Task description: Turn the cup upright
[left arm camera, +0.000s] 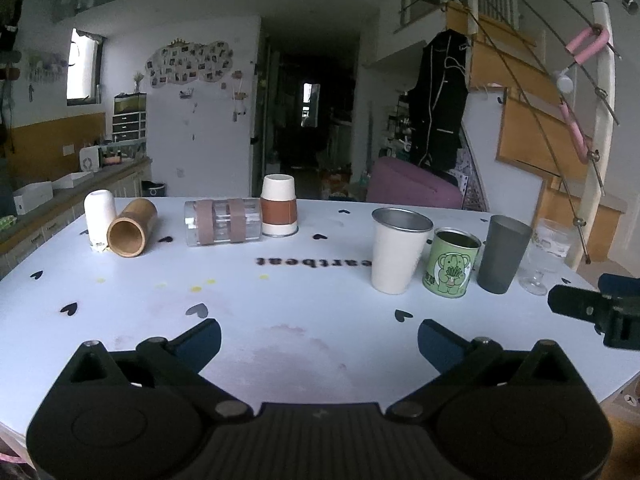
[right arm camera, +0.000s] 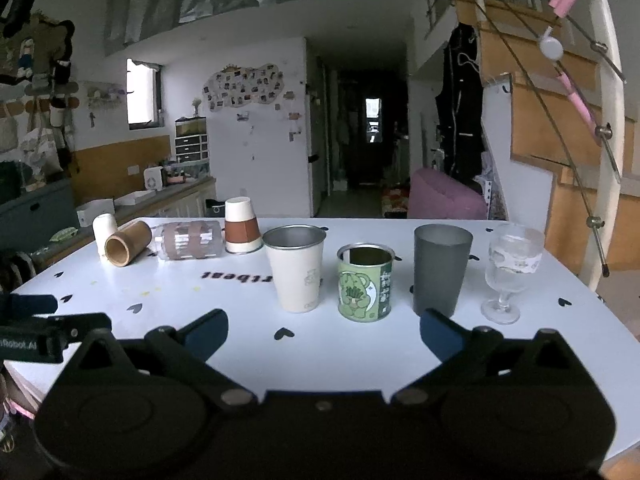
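On the white table (left arm camera: pixel 280 304) a paper cup with a brown sleeve (left arm camera: pixel 279 205) stands upside down at the back; it also shows in the right wrist view (right arm camera: pixel 241 226). A bamboo cup (left arm camera: pixel 132 227) and a clear cup with brown bands (left arm camera: pixel 222 222) lie on their sides. A small white cup (left arm camera: pixel 99 216) stands mouth down at the far left. My left gripper (left arm camera: pixel 319 344) is open and empty, well short of them. My right gripper (right arm camera: pixel 323 334) is open and empty, near the upright cups; it shows at the left wrist view's right edge (left arm camera: pixel 596 312).
Upright in a row at the right: a white metal cup (right arm camera: pixel 296 268), a green tin (right arm camera: pixel 365 282), a grey tumbler (right arm camera: pixel 440 270) and a stemmed glass (right arm camera: pixel 510 270). A pink chair (left arm camera: pixel 412 186) stands behind the table. A staircase is at the right.
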Demonstrator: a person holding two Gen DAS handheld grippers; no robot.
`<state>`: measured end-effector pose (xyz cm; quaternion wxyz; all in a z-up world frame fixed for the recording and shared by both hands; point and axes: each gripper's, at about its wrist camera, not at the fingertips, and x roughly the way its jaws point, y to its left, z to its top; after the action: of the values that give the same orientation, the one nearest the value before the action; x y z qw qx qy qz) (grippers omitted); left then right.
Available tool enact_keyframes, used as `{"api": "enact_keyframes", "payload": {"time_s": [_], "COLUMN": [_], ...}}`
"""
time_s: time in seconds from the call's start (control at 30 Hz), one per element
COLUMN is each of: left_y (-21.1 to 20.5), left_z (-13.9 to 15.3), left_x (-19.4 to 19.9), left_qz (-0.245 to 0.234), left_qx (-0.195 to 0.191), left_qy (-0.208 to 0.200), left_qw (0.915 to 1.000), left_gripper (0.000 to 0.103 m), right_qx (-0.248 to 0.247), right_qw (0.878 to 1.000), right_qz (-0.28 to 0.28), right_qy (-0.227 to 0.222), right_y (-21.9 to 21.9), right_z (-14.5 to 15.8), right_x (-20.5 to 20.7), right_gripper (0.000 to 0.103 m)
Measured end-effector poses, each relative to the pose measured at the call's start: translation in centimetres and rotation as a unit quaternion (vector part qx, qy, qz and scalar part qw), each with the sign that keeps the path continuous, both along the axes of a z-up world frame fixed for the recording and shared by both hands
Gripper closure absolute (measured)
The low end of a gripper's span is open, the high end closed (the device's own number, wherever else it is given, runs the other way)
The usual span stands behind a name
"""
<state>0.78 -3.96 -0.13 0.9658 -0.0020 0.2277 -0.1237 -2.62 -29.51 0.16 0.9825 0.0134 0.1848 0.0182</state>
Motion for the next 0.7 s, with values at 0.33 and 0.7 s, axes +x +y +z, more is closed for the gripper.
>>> {"api": "enact_keyframes", "payload": {"time_s": [0.33, 0.7], "left_y": [-0.16, -0.18], "left_z": [0.22, 0.54], "left_x": [-0.38, -0.64], "left_qz": [-0.001, -0.002], "left_qx": [0.004, 0.007], "left_qy": [-0.005, -0.010], "left_qw": [1.0000, 0.9999], "left_gripper": [0.000, 0.000], "right_qx": [-0.001, 0.002], "right_qw": [1.000, 1.000], "right_qz": [0.002, -0.001], "right_qy": [-0.001, 0.002], "right_y": [0.31, 0.20], "right_z": [-0.04, 0.05], "right_x": [-0.50, -0.63], "right_gripper": [0.000, 0.000]}}
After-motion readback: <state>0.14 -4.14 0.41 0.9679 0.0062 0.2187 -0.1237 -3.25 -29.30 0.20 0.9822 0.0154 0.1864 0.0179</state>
